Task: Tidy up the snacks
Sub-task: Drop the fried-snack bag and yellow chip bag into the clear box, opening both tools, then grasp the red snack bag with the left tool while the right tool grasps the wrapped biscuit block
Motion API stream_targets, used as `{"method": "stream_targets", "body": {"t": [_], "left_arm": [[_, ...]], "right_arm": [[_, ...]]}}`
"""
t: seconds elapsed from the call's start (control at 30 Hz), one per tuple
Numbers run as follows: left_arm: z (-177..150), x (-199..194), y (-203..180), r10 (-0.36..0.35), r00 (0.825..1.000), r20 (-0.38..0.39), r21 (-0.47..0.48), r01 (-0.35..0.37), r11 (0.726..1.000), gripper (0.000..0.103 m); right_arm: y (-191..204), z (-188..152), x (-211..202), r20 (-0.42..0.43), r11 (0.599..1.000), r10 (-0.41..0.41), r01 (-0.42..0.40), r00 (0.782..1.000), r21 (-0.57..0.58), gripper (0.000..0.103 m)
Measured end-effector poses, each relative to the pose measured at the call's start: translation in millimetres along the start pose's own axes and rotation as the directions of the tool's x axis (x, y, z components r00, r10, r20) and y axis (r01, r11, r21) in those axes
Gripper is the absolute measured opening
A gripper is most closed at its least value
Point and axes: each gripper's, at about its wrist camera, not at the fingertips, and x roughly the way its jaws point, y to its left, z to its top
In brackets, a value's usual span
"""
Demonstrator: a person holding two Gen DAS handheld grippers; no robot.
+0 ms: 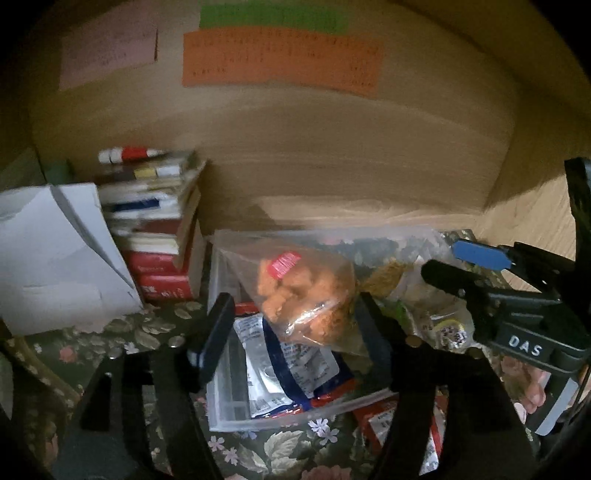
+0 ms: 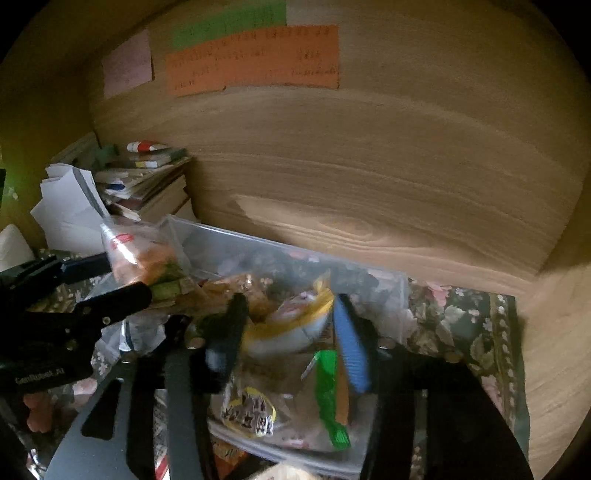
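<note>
Left hand-held gripper (image 1: 291,328) spread around orange snack bag (image 1: 306,291), floral tablecloth (image 1: 155,328), wood-grain wall (image 1: 332,147)

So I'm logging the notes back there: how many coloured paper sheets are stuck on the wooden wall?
3: a pink sheet at left, a green sheet at the top, and an orange sheet just below the green. More may lie beyond the frame.

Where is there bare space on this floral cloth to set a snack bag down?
The floral cloth is bare right of the clear bin, up to the wooden wall. A smaller patch lies between the white paper and the bin. The bin, packed with snacks, and the book stack are crowded.
</note>
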Motion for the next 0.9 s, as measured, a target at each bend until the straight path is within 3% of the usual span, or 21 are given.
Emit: {"method": "stream_targets", "body": {"t": [0.27, 0.47, 0.53, 0.9], "left_arm": [[-4, -34, -9, -0.015, 0.998, 0.057, 0.010, 0.015, 1.000, 0.091], [-23, -54, -25, -0.045, 0.998, 0.047, 0.017, 0.044, 0.999, 0.099], [-31, -55, -30, -0.060, 0.998, 0.028, 0.005, 0.060, 0.998, 0.100], [-64, -31, -52, -0.066, 0.995, -0.080, 0.017, 0.067, 0.998, 0.100]], "right_arm": [[-2, -13, -44, 0.064, 1.000, -0.005, 0.005, 0.998, -0.001, 0.064], [-7, -37, -73, 0.077, 1.000, -0.013, 0.013, 0.997, 0.004, 0.074], [-9, -49, -73, 0.059, 1.000, -0.021, 0.020, 0.998, 0.015, 0.078], [-13, -91, -25, -0.133, 0.998, 0.007, 0.003, 0.991, 0.070, 0.079]]}}
